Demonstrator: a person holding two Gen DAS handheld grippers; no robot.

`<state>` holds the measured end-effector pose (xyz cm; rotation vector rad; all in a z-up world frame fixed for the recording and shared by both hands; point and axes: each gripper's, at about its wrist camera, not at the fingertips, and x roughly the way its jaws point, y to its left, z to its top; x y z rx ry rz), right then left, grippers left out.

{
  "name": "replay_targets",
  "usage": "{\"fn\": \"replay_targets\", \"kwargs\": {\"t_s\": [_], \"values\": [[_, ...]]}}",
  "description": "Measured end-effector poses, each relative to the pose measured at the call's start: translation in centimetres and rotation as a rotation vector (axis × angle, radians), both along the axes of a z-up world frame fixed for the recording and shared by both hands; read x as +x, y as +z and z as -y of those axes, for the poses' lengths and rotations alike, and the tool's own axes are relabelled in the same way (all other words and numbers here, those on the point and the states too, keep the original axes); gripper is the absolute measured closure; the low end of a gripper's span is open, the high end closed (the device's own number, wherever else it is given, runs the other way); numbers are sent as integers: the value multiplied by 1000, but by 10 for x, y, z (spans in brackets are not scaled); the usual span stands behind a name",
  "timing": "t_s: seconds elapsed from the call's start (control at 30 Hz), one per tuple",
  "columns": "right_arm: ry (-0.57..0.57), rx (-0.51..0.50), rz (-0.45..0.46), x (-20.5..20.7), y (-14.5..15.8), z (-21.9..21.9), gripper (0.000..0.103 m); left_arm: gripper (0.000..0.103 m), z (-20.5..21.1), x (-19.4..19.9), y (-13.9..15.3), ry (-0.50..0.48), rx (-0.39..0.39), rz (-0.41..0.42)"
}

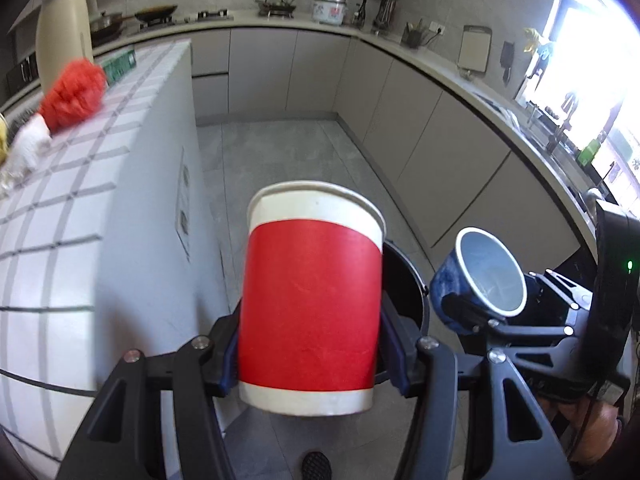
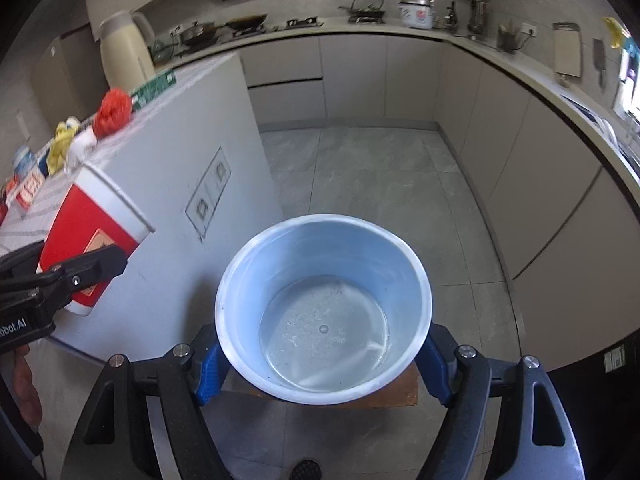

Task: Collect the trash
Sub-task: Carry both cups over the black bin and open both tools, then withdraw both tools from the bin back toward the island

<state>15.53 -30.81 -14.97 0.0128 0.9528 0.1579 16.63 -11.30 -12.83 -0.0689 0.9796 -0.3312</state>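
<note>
- Left wrist view: my left gripper [image 1: 310, 354] has its jaws closed on the lower sides of a red cup [image 1: 312, 300], which is upright, tipped a little, with a white band at rim and base.
- Just behind the cup, to its right, shows the dark rim of a bin [image 1: 412, 280] on the floor; the cup hides most of it.
- My right gripper [image 1: 468, 312] is near on the right, holding a blue cup [image 1: 480, 276] with its mouth turned toward this camera.
- Right wrist view: my right gripper [image 2: 322, 360] has its jaws closed on the blue cup [image 2: 324, 316] from both sides; I look straight into its pale inside, where a thin film of clear liquid seems to lie.
- Red cup [image 2: 96, 240] and left gripper [image 2: 76, 276] show at the left edge.
- On the white tiled desk [image 1: 80, 184] lie a red crumpled wad [image 1: 74, 94] and white paper [image 1: 28, 146], well apart from both cups.
</note>
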Motion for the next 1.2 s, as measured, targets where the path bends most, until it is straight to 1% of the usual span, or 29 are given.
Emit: {"fn": "replay_targets", "kwargs": {"t_s": [0.07,0.13,0.2,0.23,0.3,0.33,0.37,0.4,0.43,0.47,0.5,0.67,0.83,0.93,1.2], "values": [[39,-18,-27,6,-18,-1,23,45,6,5,-14,3,-12,-34],[73,-23,-50,11,-33,-1,23,45,14,11,-27,8,-7,-62],[103,-35,-72,17,-47,0,23,45,18,16,-37,8,-19,-79],[121,-35,-80,20,-53,0,23,45,22,20,-43,5,-19,-97],[165,-41,-103,29,-67,0,23,41,31,30,-58,-20,-38,-158],[196,-51,-120,35,-76,-2,23,33,32,33,-62,-2,-28,-168],[228,-97,-128,41,-89,-5,22,27,32,35,-65,17,-17,-169],[235,-139,-124,43,-99,-6,9,19,33,36,-68,30,-7,-172],[237,-163,-151,45,-111,-2,0,13,34,35,-70,37,-1,-172],[244,-150,-194,49,-122,4,0,12,34,32,-71,43,0,-167],[237,-143,-205,50,-127,8,0,11,34,29,-72,49,4,-168],[159,-127,-191,44,-128,33,0,9,34,18,-72,68,46,-160],[118,-136,-186,43,-123,42,0,9,32,14,-65,72,81,-125],[98,-133,-172,39,-118,47,0,9,28,17,-67,70,82,-116],[67,-115,-137,29,-91,53,0,9,25,4,-49,81,79,-82]]}}
